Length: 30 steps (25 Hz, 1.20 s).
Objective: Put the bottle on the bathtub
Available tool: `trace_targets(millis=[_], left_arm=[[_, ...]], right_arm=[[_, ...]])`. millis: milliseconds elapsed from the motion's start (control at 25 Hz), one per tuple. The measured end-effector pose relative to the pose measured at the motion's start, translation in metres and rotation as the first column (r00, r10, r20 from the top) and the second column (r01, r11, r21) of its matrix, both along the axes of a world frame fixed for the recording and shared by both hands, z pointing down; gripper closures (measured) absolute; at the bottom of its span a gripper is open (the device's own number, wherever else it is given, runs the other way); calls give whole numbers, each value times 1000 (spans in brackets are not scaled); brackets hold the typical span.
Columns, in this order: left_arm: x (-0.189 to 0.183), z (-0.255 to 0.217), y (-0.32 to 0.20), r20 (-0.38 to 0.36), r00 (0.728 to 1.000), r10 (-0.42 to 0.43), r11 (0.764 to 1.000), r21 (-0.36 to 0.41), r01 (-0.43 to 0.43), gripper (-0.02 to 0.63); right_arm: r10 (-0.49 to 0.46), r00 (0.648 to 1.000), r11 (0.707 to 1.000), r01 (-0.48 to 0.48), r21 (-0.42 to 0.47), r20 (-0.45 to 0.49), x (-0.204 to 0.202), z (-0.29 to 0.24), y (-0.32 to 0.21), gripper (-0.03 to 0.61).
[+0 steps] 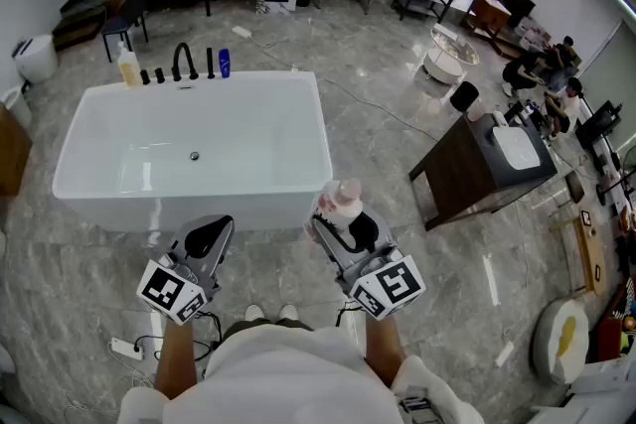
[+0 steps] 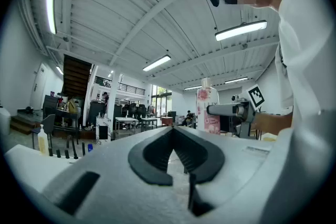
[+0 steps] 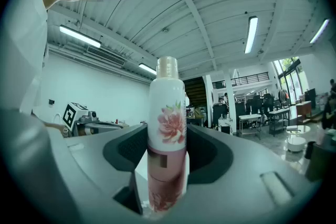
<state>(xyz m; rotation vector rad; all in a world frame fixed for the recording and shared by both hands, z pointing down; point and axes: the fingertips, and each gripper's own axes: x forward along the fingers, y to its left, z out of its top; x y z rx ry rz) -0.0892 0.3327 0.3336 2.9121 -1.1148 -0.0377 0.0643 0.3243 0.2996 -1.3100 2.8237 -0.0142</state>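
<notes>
A white bottle (image 1: pixel 344 202) with a pink flower print and a beige cap stands upright between the jaws of my right gripper (image 1: pixel 341 225), which is shut on it. In the right gripper view the bottle (image 3: pixel 168 134) fills the middle, with the jaws pressed against both its sides. The white bathtub (image 1: pixel 70 176) lies ahead and to the left, and the bottle hangs just off its near right corner. My left gripper (image 1: pixel 210 237) hovers near the tub's front wall, shut with nothing in it. In the left gripper view the bottle (image 2: pixel 207 110) shows to the right.
A black faucet (image 1: pixel 184 62), a yellow soap bottle (image 1: pixel 129 67) and a blue item (image 1: pixel 225 63) stand on the tub's far rim. A dark vanity with a basin (image 1: pixel 487 164) stands to the right. Seated people (image 1: pixel 542 74) are at the far right. A power strip (image 1: pixel 124 348) lies on the floor.
</notes>
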Motion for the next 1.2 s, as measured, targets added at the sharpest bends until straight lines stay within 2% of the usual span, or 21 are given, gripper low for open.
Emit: trace_targets(millis=[240,640,1200], left_arm=[[7,-1,0,11,1000,3,1000,10,-3,611],[2,6,-5,13,1000,2,1000,0,-2,611],[10,10,-7,19,1000,-21,1000,-11,21,611]], right_arm=[[7,1000,1000,-7,3,-1,10,0,-2,342],[-33,999,999,33,0,11,-4,6,-6,341],[-29,999,999,29,16,34,13,4,-6,342]])
